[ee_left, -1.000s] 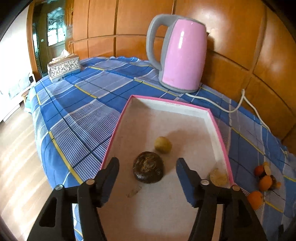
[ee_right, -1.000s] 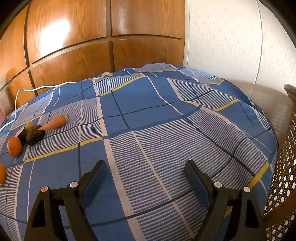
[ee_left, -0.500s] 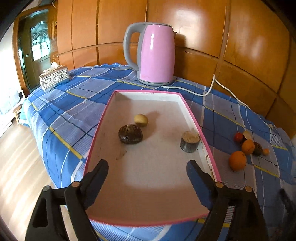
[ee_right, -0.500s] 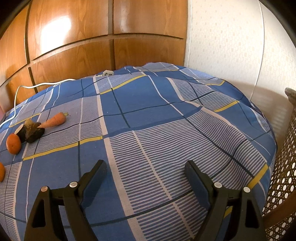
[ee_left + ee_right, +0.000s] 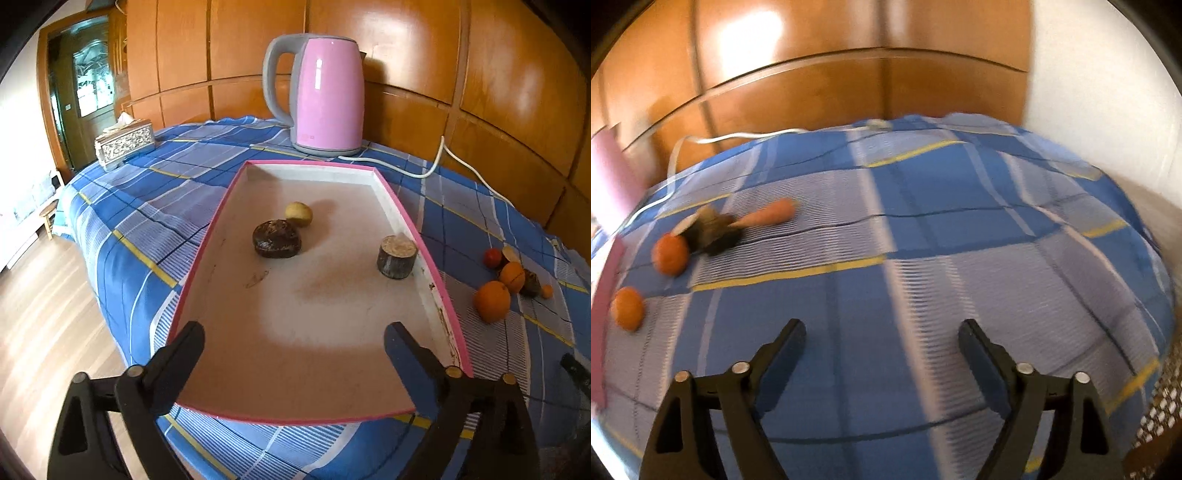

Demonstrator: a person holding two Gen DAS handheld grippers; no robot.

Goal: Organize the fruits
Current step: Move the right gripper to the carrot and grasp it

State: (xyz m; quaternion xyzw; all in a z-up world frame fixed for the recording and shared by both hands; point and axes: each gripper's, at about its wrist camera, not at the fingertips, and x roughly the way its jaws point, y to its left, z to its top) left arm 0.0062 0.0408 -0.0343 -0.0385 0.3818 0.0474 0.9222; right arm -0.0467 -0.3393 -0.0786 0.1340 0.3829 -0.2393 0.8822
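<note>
Left tool (image 5: 293,338) spread wide, just opening, empty; right tool (image 5: 882,336) narrower, just closing, empty.

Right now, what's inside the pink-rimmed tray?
Inside the tray: a dark round fruit, a small yellow fruit and a short cylindrical piece. The left gripper's fingers cover its near corners.

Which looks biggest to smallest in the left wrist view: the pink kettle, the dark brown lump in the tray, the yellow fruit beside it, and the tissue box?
1. pink kettle
2. tissue box
3. dark brown lump
4. yellow fruit

The tissue box sits farther back, so its lead over the lump is unsure.
</note>
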